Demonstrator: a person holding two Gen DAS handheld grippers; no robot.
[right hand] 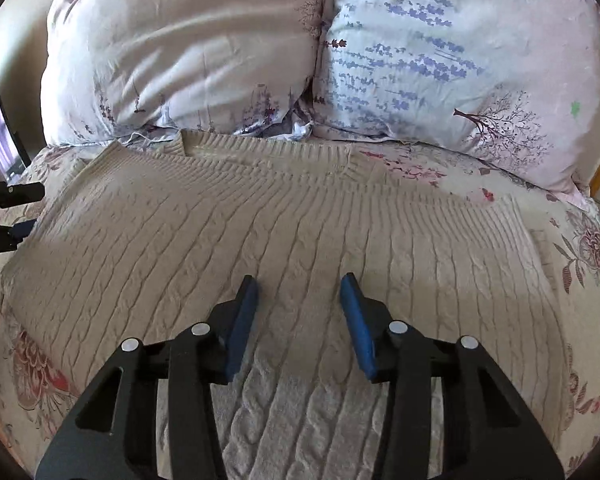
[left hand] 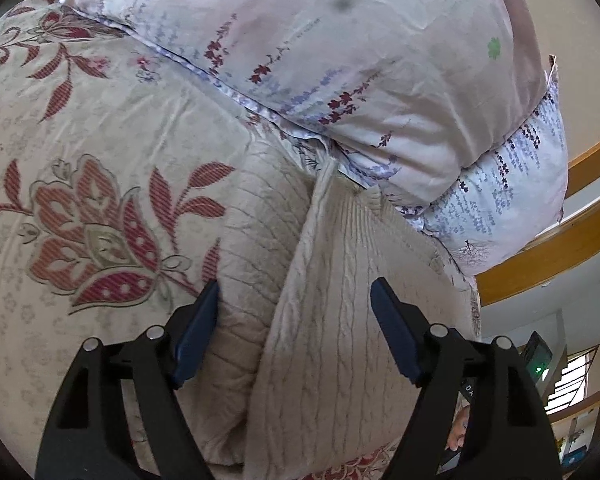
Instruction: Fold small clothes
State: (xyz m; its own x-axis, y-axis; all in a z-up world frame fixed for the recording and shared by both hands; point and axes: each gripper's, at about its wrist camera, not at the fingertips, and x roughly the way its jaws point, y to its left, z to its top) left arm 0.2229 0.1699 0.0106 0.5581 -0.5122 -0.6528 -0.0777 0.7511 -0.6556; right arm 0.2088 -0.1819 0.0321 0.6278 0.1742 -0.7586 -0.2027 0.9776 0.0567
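A beige cable-knit sweater (right hand: pixel 260 224) lies spread flat on the bed, neckline toward the pillows. In the left wrist view the sweater (left hand: pixel 332 312) shows a sleeve folded over its body. My left gripper (left hand: pixel 294 292) is open, its jaws straddling the sweater's left side close above the knit. It also shows at the left edge of the right wrist view (right hand: pixel 8 216). My right gripper (right hand: pixel 300 284) is open and empty, just above the middle of the sweater's body.
The sweater lies on a floral bedspread (left hand: pixel 80 152). Two pale floral pillows (right hand: pixel 188 48) (right hand: pixel 460 52) stand right behind the neckline. A wooden bed frame (left hand: pixel 560 248) runs at the right in the left wrist view.
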